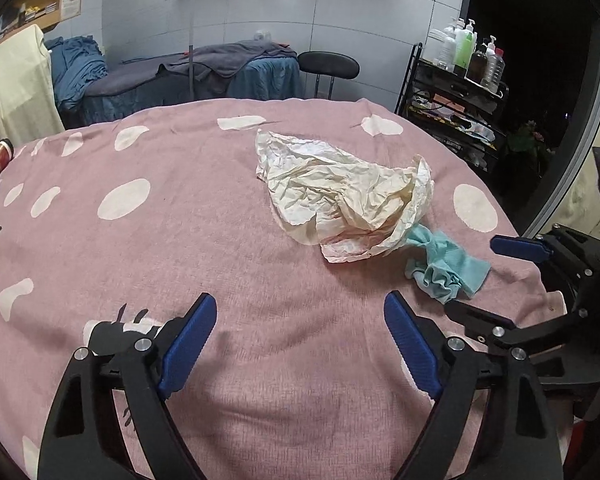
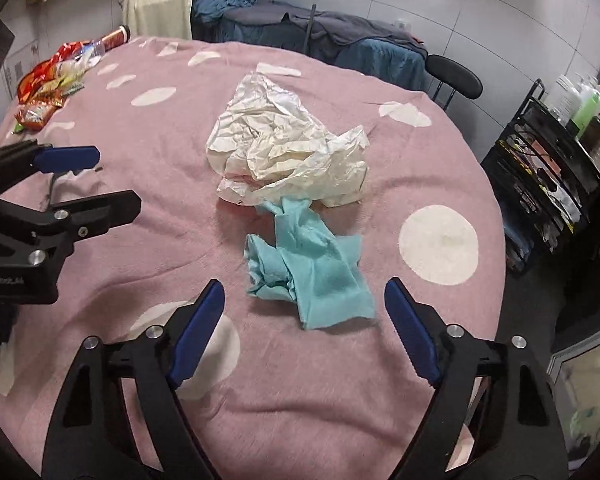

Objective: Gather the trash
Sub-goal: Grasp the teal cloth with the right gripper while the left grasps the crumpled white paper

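Nothing collected yet. Crumpled paper point(image 2: 284, 152) and teal cloth point(image 2: 312, 268) lie touching on the bedspread point(image 2: 380, 360), at twelve o'clock of the right gripper point(image 2: 304, 312). Left gripper point(image 1: 300, 320) and right gripper both wide, empty. Snack wrappers point(image 2: 48, 88) remain at ten o'clock.

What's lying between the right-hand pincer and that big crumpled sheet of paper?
A teal cloth lies there on the pink spotted cover, touching the crumpled paper. The right gripper, open, faces it in the right wrist view.
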Motion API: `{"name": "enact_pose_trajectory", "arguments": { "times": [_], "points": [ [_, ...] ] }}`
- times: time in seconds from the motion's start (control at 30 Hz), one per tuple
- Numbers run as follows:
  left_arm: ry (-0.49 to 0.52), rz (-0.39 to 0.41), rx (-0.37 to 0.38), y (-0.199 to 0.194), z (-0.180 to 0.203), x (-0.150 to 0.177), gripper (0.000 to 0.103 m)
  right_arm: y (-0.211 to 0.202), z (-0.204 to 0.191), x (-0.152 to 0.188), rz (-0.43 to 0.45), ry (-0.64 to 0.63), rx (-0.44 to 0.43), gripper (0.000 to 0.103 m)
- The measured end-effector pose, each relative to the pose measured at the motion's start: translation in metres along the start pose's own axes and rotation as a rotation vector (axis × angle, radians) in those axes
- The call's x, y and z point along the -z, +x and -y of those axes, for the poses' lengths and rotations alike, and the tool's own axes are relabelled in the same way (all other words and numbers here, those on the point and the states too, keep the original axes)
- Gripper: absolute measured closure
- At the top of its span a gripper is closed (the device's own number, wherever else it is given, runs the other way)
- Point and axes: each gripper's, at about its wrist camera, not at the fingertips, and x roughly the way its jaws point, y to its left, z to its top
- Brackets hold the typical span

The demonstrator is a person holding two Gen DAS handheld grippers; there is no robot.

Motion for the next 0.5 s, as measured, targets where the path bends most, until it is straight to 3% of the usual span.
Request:
{"name": "enact_pose_trajectory", "arguments": {
  "times": [0.1, 0.17, 0.5],
  "points": [
    [0.020, -0.013, -0.004, 0.004, 0.003, -0.003, 0.019, 0.019, 0.001, -0.008, -0.055, -0.022, -0.017, 0.050],
    [0.034, -0.019, -0.007, 0.007, 0.004, -0.004, 0.019, 0.024, 0.003, -0.010, -0.070, -0.015, -0.038, 0.078],
    [0.138, -0.068, -0.003, 0.033, 0.024, -0.020, 0.018, -0.006, 0.039, 0.008, 0.043, 0.190, -0.106, 0.081]
  ]
}}
